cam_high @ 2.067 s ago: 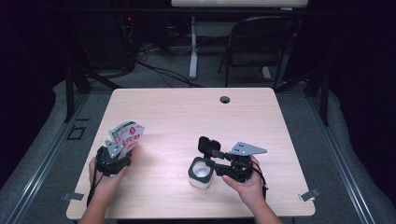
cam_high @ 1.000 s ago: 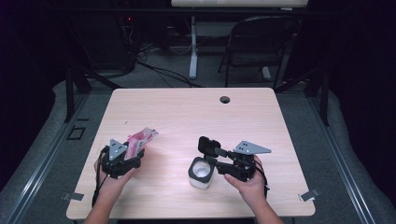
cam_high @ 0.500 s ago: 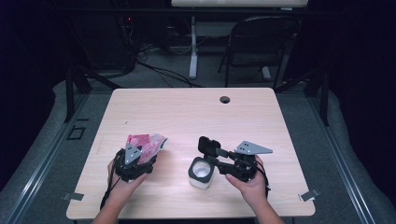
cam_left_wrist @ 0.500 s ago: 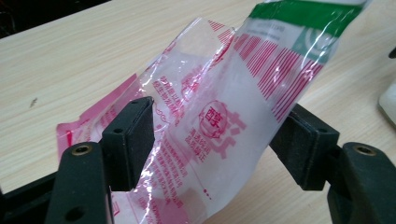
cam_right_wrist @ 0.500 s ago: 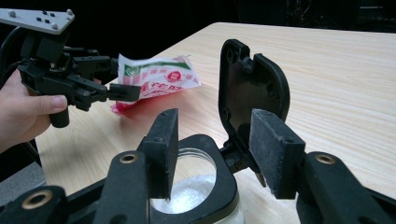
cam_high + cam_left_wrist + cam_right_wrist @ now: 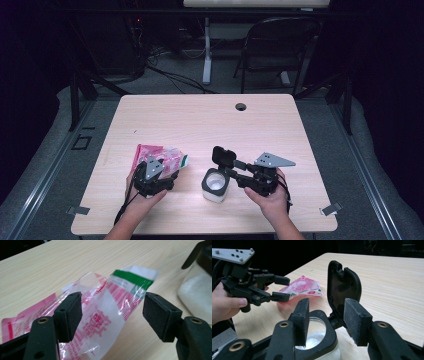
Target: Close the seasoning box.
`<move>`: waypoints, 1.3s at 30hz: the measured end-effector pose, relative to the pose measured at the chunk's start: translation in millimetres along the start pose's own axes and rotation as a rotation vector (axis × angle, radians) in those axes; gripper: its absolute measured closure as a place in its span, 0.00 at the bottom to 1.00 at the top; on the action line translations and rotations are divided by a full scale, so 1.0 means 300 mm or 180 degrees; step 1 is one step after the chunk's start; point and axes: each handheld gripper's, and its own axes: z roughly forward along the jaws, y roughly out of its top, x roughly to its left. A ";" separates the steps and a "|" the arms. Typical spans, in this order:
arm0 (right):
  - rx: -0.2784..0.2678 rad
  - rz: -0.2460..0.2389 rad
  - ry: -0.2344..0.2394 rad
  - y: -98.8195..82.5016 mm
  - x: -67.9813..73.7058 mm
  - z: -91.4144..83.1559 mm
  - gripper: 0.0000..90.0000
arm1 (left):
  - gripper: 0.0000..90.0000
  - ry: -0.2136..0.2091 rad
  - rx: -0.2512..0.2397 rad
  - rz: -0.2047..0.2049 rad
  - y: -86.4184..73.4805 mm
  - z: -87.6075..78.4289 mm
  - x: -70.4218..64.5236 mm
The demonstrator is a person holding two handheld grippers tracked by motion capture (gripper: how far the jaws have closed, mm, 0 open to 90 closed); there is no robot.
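A pale wooden table (image 6: 280, 130) was seen from above, with a small round hole (image 6: 241, 106) near its far edge and a folding chair (image 6: 272, 45) behind it. Near the front edge, two things were in play. A small jar (image 6: 215, 185), white-filled with a black collar and a flip lid (image 6: 223, 156) standing open, was placed just in front of the right gripper (image 6: 231, 174). A crinkled plastic sachet (image 6: 162, 155), red and clear with a green band at one end, was placed to its left, near but apart from it.

The step in hand was judged to be the bringing of the sachet to the open jar, presumably so that its contents could be poured in. The left gripper (image 6: 112, 312) was seen with its jaws well apart: the sachet lay between the pads, but no pad was shown pressing on it. The right gripper's (image 6: 328, 320) jaws had just been closing, yet stood apart, one over the jar's mouth, one beside the lid's hinge; nothing was clamped.

For the next move, a firm grip on the sachet would be called for, then a steadying hold on the jar's collar.

Red printed characters and a barcode-like stripe were seen on the sachet in the left gripper view; none could be read.
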 end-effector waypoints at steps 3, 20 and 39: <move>-0.0007 0.0008 -0.0013 -0.001 -0.002 -0.006 0.64 | 0.36 -0.0036 0.0004 -0.0014 0.007 -0.001 -0.006; -0.0091 0.0131 -0.0194 -0.012 -0.027 -0.072 0.69 | 0.40 -0.0352 -0.0086 -0.0054 0.066 0.000 -0.050; -0.0112 0.0198 -0.0359 0.002 -0.075 -0.098 0.85 | 0.45 -0.0364 -0.0206 -0.0144 0.100 -0.056 -0.037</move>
